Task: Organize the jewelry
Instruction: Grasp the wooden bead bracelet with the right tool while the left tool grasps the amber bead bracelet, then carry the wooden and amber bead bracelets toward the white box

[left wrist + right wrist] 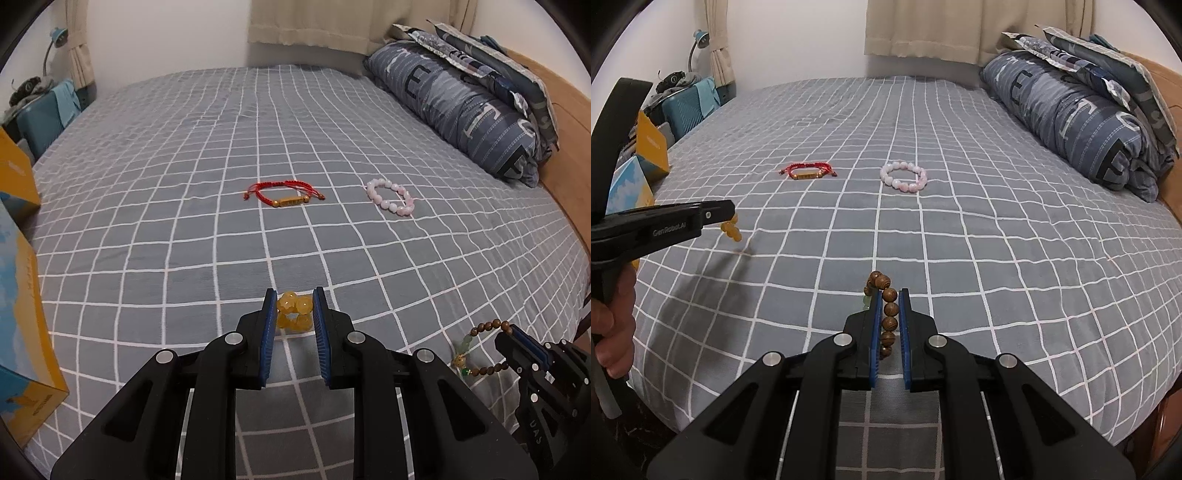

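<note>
Two bracelets held: left gripper (294, 308) pinching yellow bead bracelet (293, 314); right gripper (889, 301) pinching wooden bead bracelet (888, 314). Red cord bracelet (282, 194), pink bead bracelet (390, 197) on bed (184, 184).

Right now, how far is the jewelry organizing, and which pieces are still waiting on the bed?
No piece looks put away yet. In hand: the left tool is shut on the yellow bead bracelet, and the right tool is shut on the brown wooden bead bracelet. Left: the red cord bracelet and the pink bead bracelet lie untouched on the bed.
</note>
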Motion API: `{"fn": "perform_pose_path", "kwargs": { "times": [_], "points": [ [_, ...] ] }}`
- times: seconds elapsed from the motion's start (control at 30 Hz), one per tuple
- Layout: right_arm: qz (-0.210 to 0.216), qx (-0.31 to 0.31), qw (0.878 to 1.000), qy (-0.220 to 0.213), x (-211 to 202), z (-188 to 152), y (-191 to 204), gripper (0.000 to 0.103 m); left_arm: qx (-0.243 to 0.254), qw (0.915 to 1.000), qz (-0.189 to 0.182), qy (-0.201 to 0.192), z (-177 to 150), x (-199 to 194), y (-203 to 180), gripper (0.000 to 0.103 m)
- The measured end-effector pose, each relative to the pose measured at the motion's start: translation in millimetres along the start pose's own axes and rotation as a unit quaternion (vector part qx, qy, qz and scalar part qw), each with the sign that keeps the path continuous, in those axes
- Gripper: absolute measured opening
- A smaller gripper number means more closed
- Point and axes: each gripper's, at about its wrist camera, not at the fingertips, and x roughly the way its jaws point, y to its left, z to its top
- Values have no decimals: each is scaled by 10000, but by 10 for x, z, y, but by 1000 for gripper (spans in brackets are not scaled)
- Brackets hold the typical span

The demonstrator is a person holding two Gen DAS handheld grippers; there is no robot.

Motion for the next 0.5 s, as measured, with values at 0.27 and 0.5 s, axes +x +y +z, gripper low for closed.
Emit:
{"fn": "perform_pose_path", "kwargs": {
  "times": [0.27, 0.5],
  "points": [
    [124, 83, 9999, -85, -80, 94, 45, 8, -66, 9998, 168, -91, 8, -212, 117, 19],
    [282, 210, 9994, 58, -84, 332, 124, 8, -170, 9994, 264, -147, 18, -382, 299, 19]
  ]
}}
